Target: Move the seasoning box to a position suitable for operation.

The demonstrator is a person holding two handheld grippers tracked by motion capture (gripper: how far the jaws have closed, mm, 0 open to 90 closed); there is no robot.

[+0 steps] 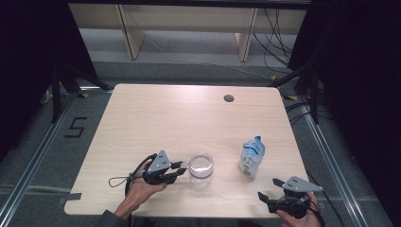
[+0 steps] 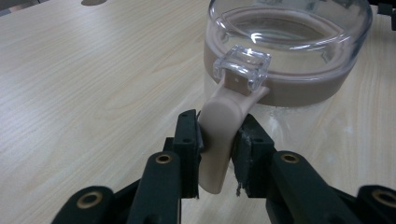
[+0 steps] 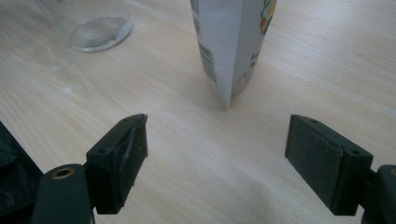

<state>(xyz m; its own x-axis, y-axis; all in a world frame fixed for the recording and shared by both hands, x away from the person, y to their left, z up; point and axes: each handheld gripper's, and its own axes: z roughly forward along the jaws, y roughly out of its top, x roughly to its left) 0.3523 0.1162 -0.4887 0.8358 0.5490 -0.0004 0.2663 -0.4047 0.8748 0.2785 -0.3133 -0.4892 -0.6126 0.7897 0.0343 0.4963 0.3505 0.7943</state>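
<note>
Left gripper clamped on the beige latch tab of one clear jar; jar at its 3 o'clock. Right gripper wide open, holding nothing; one white pouch stands at its 11 o'clock. One table.

The right gripper holds its two black fingers wide apart at the bottom of the frame above the pale wooden table, with a white pouch standing upright at top centre and a clear jar's base at upper left.
</note>
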